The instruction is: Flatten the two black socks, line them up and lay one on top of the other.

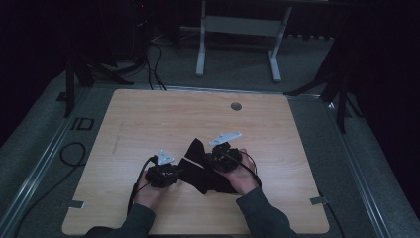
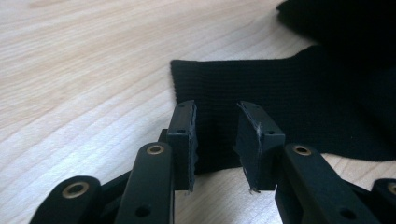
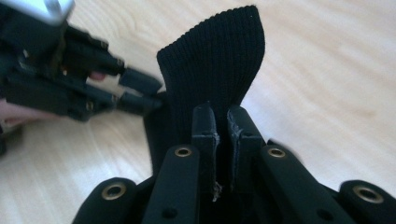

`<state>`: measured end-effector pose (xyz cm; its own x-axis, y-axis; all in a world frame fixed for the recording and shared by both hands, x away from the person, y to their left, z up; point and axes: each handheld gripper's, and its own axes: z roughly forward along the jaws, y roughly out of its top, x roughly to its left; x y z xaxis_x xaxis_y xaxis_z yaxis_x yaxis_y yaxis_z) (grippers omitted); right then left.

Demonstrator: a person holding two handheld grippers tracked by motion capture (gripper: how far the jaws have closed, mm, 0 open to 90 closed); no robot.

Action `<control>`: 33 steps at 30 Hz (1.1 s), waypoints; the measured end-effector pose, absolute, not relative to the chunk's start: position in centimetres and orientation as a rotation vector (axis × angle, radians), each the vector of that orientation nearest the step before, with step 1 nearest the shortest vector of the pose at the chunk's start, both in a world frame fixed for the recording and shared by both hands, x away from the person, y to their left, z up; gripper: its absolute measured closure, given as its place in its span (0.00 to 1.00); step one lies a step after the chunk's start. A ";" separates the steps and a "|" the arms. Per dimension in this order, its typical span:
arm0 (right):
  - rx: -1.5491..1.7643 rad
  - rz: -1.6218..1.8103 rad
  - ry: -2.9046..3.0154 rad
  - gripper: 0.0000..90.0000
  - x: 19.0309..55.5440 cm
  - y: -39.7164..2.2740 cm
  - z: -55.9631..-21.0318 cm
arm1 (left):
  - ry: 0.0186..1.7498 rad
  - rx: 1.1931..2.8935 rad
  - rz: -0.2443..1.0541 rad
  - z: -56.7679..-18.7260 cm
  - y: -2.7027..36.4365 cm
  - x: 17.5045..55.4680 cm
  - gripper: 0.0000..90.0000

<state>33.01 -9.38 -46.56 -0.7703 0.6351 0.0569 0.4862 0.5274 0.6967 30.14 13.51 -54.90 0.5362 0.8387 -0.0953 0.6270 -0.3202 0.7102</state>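
A black knitted cloth (image 1: 200,171) lies on the wooden desk (image 1: 148,119), toward the near edge and slightly right of centre, between the person's two hands. In the high view one end of it is lifted off the surface, standing up at an angle, while the rest lies crumpled flat.

The right gripper (image 3: 222,119) has its fingers (image 3: 204,123) closed together on that raised portion; in the right gripper view a ribbed band of the cloth rises straight out from between the pads, clamped, with only a thin gap showing between the two fingers.

The left gripper (image 2: 217,135) sits low at the cloth's other end. Its fingers (image 2: 184,135) stand partly open, one to each side of a flat ribbed edge that rests on the desk. The pads are not pressing on the fabric; a clear gap shows between them. In the right gripper view the left gripper's fingertips lie just beside the cloth's lower edge.

Both hands rest on the desk near its front edge, in grey sleeves (image 1: 260,213). A small round grommet (image 1: 236,106) sits near the far edge of the desk, well apart from the cloth.
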 end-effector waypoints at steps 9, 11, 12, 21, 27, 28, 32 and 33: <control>1.055 1.078 2.614 0.92 32.9 -8.2 -49.0 | 1.291 1.957 0.439 -54.1 15.7 30.0 0.82; 1.055 1.079 2.628 0.92 32.8 -7.8 -49.4 | 1.301 1.929 0.448 -53.8 16.1 29.9 0.84; 1.054 1.072 2.643 0.92 32.8 -7.3 -49.8 | 1.302 1.917 0.454 -53.6 16.4 29.8 0.85; 1.123 1.061 2.680 0.92 33.3 -6.0 -51.8 | 1.283 1.922 0.448 -53.6 16.4 29.8 0.86; 1.150 1.023 2.696 0.92 33.3 -5.4 -52.8 | 1.265 1.939 0.447 -53.6 16.0 29.7 0.86; 1.152 1.019 2.692 0.92 33.2 -5.4 -52.8 | 1.264 1.938 0.445 -53.7 16.0 29.7 0.86; 1.158 1.014 2.693 0.92 33.1 -5.3 -53.0 | 1.235 1.951 0.437 -53.7 15.6 29.6 0.86; 1.158 1.014 2.693 0.92 33.1 -5.3 -53.0 | 1.235 1.951 0.437 -53.7 15.6 29.6 0.86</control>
